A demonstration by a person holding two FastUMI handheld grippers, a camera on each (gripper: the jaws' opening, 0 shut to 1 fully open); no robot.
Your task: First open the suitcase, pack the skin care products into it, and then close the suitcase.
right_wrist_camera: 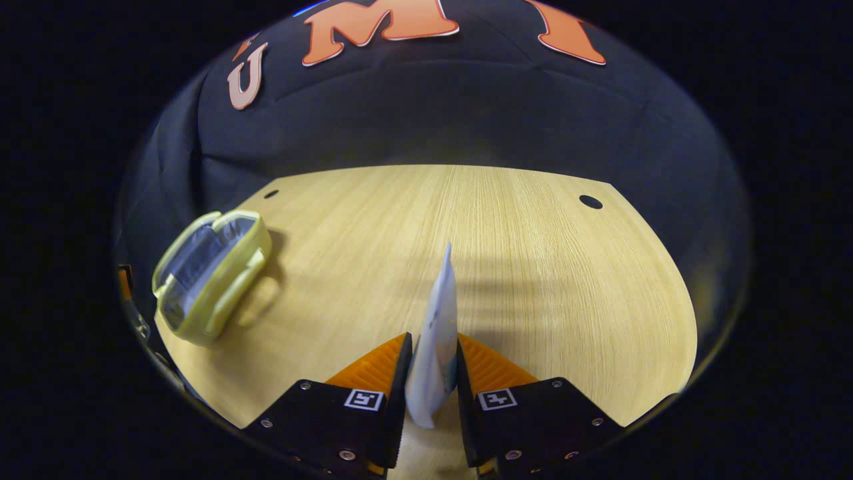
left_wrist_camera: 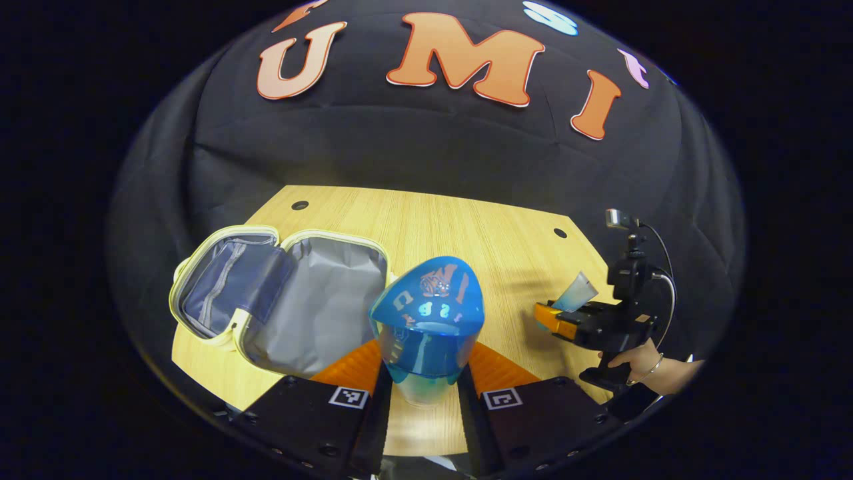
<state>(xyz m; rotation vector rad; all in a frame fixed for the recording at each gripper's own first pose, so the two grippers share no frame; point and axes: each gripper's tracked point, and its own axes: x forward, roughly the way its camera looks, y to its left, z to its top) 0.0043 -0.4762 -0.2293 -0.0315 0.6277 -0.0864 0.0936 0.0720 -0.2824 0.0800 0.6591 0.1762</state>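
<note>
Pinching one blue bottle (left_wrist_camera: 426, 327) upright, the left gripper (left_wrist_camera: 425, 387) hides its base; the right gripper (right_wrist_camera: 432, 373) clamps one pale tube (right_wrist_camera: 436, 333) (label unreadable). Beyond, one suitcase (left_wrist_camera: 280, 297) lies open on the table (left_wrist_camera: 453, 220), its near edge cut off.

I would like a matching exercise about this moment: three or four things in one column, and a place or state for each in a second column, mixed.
Things:
1. blue bottle
2. pale tube
3. suitcase
4. table

Places or states:
A. lying open, grey lining showing
B. held between the fingers of the left gripper
C. wooden, with small dark holes near its far edge
D. held between the fingers of the right gripper

Pairs: 1-B, 2-D, 3-A, 4-C
</note>
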